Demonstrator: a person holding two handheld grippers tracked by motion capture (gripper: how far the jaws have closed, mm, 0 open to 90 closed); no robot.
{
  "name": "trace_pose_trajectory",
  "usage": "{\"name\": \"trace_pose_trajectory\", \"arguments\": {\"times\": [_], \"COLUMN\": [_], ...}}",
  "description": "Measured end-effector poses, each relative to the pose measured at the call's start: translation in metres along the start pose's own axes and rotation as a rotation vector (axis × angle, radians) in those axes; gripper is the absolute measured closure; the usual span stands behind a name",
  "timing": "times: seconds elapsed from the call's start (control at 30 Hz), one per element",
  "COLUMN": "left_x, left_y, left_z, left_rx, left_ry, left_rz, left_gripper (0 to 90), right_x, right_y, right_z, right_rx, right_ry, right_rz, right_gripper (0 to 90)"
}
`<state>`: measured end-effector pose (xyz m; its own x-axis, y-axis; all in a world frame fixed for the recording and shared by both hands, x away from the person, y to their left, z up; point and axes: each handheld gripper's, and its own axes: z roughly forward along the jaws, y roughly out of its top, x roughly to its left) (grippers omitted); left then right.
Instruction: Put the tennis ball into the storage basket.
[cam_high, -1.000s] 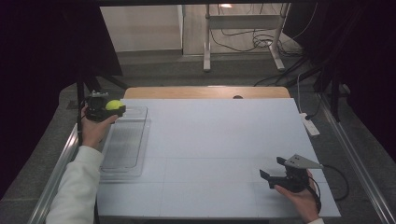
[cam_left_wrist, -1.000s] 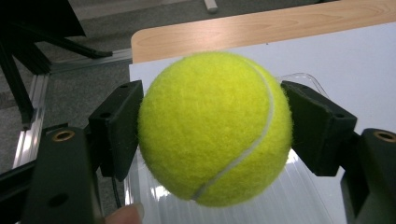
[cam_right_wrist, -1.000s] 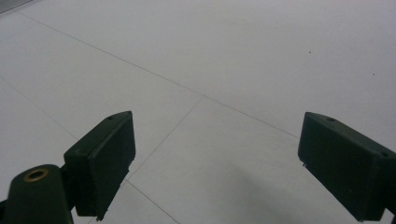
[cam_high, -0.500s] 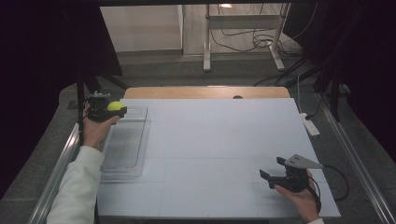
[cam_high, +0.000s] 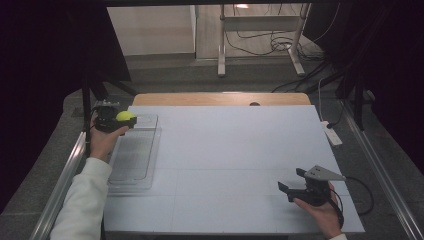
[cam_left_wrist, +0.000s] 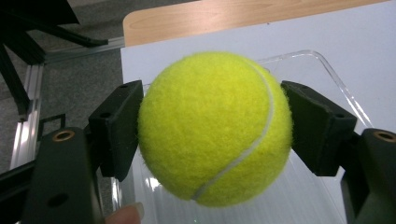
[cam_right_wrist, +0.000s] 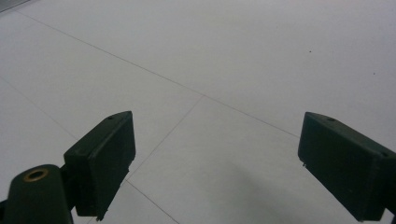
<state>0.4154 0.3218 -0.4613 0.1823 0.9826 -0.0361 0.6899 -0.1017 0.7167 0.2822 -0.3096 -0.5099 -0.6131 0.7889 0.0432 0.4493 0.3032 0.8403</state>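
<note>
A yellow tennis ball (cam_high: 125, 116) (cam_left_wrist: 215, 128) is clamped between the two black jaws of my left gripper (cam_high: 122, 120) (cam_left_wrist: 212, 130), which is shut on it. Ball and gripper hover over the far end of a clear plastic tray (cam_high: 132, 167) (cam_left_wrist: 327, 74) at the table's left side. At the near right of the white table top (cam_high: 235, 150), my right gripper (cam_high: 293, 182) (cam_right_wrist: 215, 163) stands open above bare surface, with nothing between its jaws.
A white power strip (cam_high: 332, 134) lies at the table's right edge, and a cable (cam_high: 362, 192) trails from the right gripper. A wooden board (cam_high: 220, 98) borders the far edge. Metal rails (cam_high: 62, 180) run along both sides of the table.
</note>
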Motion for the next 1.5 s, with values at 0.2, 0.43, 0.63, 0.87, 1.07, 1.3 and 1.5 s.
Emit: {"name": "trace_pose_trajectory", "arguments": {"times": [0.2, 0.43, 0.63, 0.87, 1.07, 1.3, 1.5], "left_x": [0.0, -0.002, -0.001, -0.001, -0.003, -0.004, -0.004], "left_y": [-0.002, -0.003, -0.005, -0.007, -0.007, -0.008, -0.009], "left_z": [0.004, 0.007, 0.009, 0.011, 0.014, 0.015, 0.016], "left_rx": [0.012, 0.02, 0.036, 0.054, 0.068, 0.079, 0.085], "left_ry": [-0.002, -0.004, 0.001, 0.0, 0.001, 0.006, 0.005], "left_rz": [0.0, 0.007, 0.011, 0.016, 0.025, 0.031, 0.034], "left_gripper": [26.0, 26.0, 26.0, 26.0, 25.9, 26.0, 26.0], "right_x": [0.0, 0.0, 0.0, 0.0, 0.0, 0.0, 0.0], "right_y": [0.0, 0.0, 0.0, 0.0, 0.0, 0.0, 0.0], "right_z": [0.0, 0.0, 0.0, 0.0, 0.0, 0.0, 0.0], "right_rx": [0.0, 0.001, 0.001, 0.0, 0.0, -0.002, 0.0], "right_ry": [-0.001, -0.001, -0.001, -0.001, -0.001, -0.001, -0.001], "right_rz": [0.0, -0.001, -0.002, -0.002, -0.001, -0.002, 0.0], "right_gripper": [11.0, 11.0, 11.0, 11.0, 11.0, 11.0, 11.0]}}
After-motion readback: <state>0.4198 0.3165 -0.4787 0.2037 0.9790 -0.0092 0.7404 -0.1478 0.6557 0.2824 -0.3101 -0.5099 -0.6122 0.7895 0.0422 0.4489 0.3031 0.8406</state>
